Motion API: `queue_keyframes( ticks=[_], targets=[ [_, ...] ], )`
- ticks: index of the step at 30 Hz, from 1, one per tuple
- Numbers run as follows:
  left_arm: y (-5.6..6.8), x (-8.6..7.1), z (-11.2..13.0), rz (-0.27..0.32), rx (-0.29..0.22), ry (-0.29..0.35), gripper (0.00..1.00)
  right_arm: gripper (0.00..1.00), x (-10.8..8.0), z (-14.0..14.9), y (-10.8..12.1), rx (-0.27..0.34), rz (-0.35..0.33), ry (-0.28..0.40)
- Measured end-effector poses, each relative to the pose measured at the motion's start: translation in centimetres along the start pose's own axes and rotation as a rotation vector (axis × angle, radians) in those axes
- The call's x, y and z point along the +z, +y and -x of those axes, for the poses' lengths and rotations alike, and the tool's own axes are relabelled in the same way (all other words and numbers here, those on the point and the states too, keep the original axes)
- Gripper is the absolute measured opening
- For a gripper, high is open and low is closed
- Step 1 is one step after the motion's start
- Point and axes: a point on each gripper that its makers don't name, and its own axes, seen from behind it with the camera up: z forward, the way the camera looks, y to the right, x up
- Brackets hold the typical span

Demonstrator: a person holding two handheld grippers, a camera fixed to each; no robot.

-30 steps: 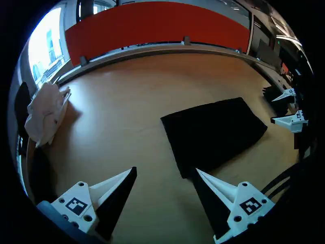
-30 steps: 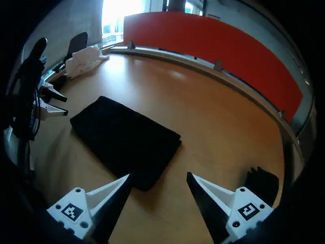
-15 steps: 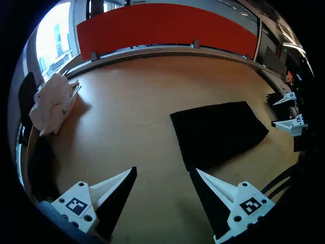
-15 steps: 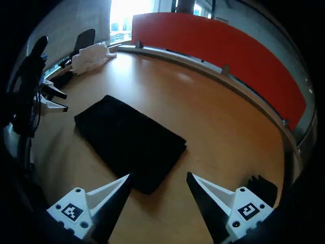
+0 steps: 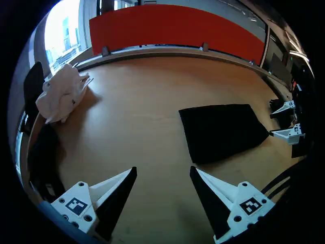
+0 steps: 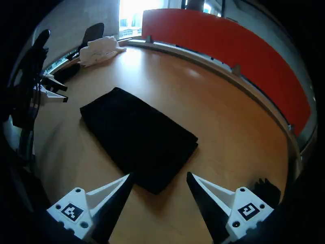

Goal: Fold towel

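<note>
A black towel [image 5: 221, 131] lies folded flat on the wooden table [image 5: 134, 105]. In the left gripper view it sits ahead and to the right of my left gripper [image 5: 162, 183], which is open and holds nothing. The right gripper view has the same towel [image 6: 138, 136] just beyond my right gripper [image 6: 159, 188], also open and empty, its fingertips close to the towel's near corner. The right gripper [image 5: 284, 120] appears at the right edge of the left gripper view, past the towel. The left gripper [image 6: 53, 89] shows at the left edge of the right gripper view.
A crumpled white cloth [image 5: 61, 93] lies at the table's far left corner, also seen as a white cloth [image 6: 99, 49] far off. A red divider panel [image 5: 178, 28] runs along the far table edge. A dark chair [image 6: 91, 34] stands behind. A black item [image 6: 266, 189] lies at the lower right.
Both gripper views have swung rightward, so the towel and the white cloth have shifted right in them. The towel lies as before, and both grippers stay open.
</note>
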Motion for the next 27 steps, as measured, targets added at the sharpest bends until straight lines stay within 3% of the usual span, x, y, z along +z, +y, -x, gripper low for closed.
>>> queue_keyframes(
  ticks=[20,27],
  targets=[
    [-1.4,-1.1,1.1,-0.035,-0.034,-0.004,0.97,0.97,0.8,2.7,-1.1,-0.018,-0.057,-0.072],
    [-1.8,-1.2,1.4,-0.040,-0.042,-0.008,0.97,0.86,1.1,3.7,-1.2,-0.030,-0.074,-0.095]
  ],
)
